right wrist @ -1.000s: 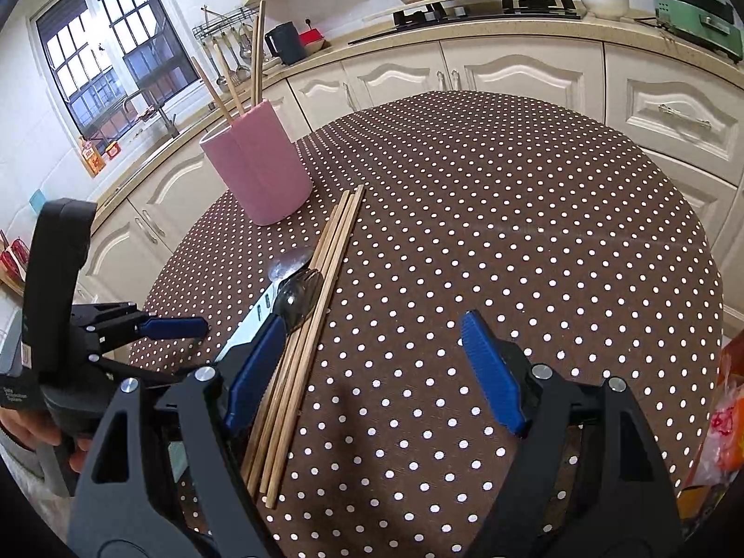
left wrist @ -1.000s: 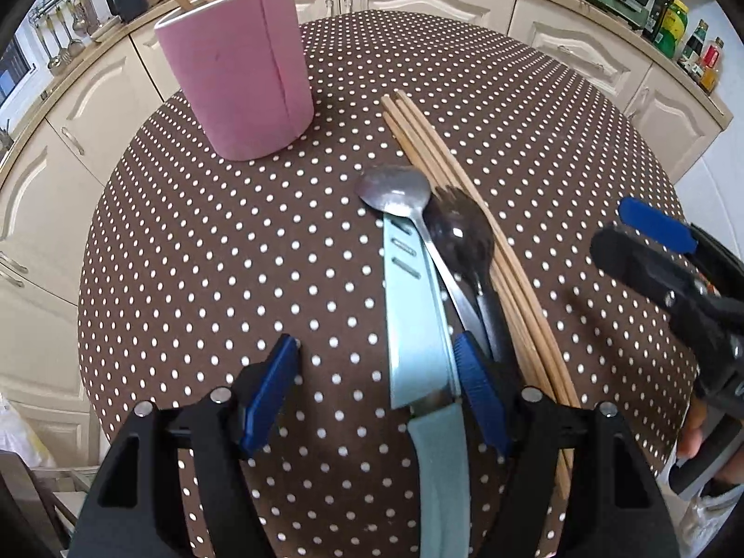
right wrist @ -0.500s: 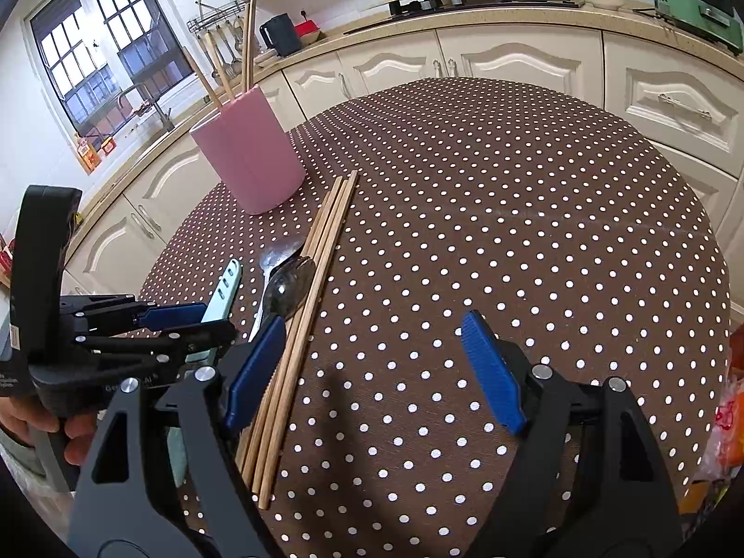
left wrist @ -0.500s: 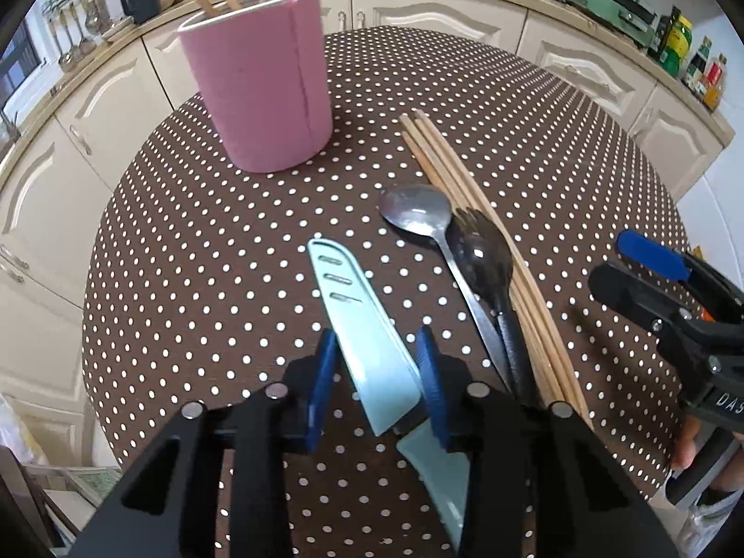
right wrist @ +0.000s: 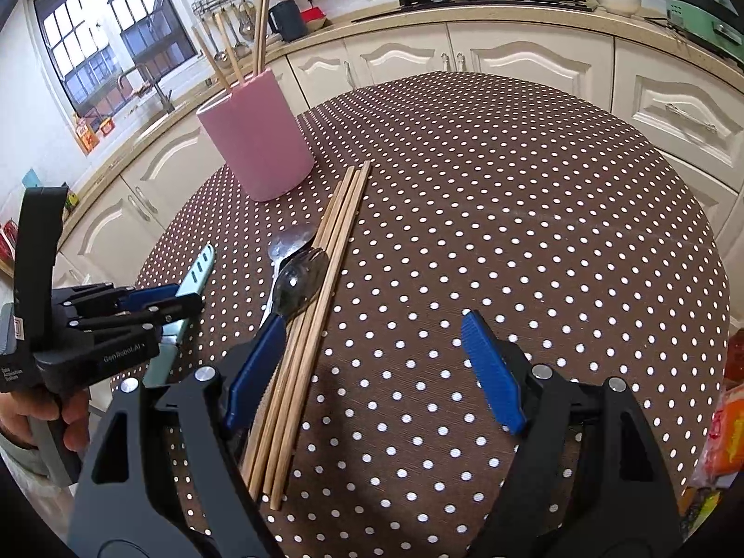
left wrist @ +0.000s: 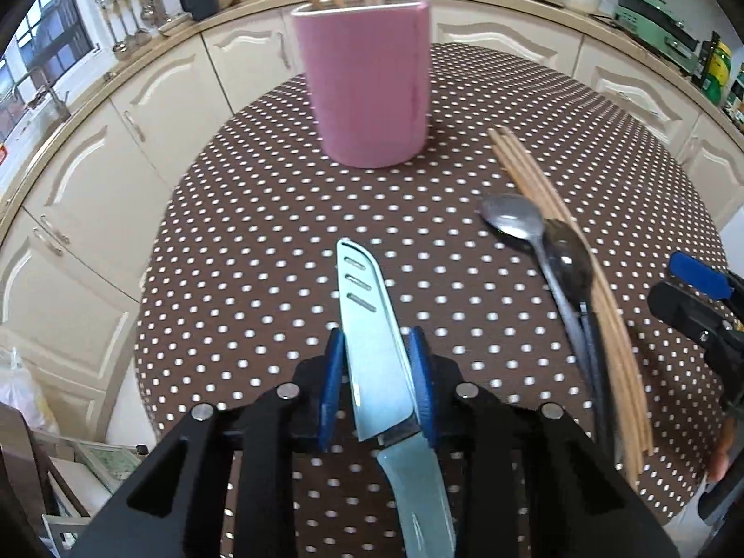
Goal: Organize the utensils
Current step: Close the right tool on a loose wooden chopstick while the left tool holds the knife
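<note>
My left gripper (left wrist: 377, 383) is shut on a light-blue knife (left wrist: 372, 325), held above the table with the blade pointing at the pink utensil holder (left wrist: 372, 83). The holder has several chopsticks standing in it. It also shows in the right wrist view (right wrist: 260, 139), as do the knife (right wrist: 195, 279) and the left gripper (right wrist: 160, 302). A silver spoon (left wrist: 516, 223), a dark fork (left wrist: 569, 269) and a bundle of wooden chopsticks (left wrist: 572, 260) lie on the table to the right. My right gripper (right wrist: 372, 362) is open and empty, its left finger over the chopsticks (right wrist: 321, 288).
The round table has a brown polka-dot cloth (right wrist: 511, 232). Cream kitchen cabinets (right wrist: 534, 60) curve around behind it. A stove and pot stand on the counter at the back. An orange packet (right wrist: 725, 423) lies at the right edge.
My left gripper shut on the knife, lifted it off the table and carried it left and forward, toward the pink holder. The right gripper stayed open and almost still.
</note>
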`<state>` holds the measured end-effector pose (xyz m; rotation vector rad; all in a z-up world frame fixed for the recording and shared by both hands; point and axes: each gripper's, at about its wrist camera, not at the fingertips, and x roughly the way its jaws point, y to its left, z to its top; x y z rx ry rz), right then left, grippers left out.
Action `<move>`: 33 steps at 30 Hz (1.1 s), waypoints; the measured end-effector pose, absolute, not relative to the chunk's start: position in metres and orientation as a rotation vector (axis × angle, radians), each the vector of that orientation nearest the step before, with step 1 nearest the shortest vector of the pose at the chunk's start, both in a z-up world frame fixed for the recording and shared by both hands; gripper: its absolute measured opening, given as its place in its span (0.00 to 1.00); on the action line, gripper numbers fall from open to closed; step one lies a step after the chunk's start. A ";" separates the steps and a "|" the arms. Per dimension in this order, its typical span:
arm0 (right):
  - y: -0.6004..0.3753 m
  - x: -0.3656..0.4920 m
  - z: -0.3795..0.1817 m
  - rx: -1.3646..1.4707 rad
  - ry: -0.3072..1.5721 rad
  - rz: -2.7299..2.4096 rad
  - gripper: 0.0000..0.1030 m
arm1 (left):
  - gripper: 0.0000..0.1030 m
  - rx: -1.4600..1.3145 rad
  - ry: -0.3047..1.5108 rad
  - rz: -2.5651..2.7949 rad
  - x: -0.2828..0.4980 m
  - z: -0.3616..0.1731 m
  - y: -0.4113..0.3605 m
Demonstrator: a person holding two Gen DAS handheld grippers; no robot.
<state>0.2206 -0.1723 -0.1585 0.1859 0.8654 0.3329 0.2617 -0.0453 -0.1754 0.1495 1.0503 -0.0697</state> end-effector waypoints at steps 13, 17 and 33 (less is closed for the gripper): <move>-0.155 0.271 -0.148 0.110 1.019 0.330 0.58 | 0.27 0.094 1.027 -0.087 0.260 -0.173 -0.010; -0.153 0.289 -0.149 0.115 1.078 0.336 0.39 | 0.27 0.074 1.027 -0.089 0.265 -0.174 -0.003; -0.101 0.342 -0.152 0.022 1.172 0.290 0.32 | 0.27 0.057 1.017 -0.103 0.270 -0.173 0.006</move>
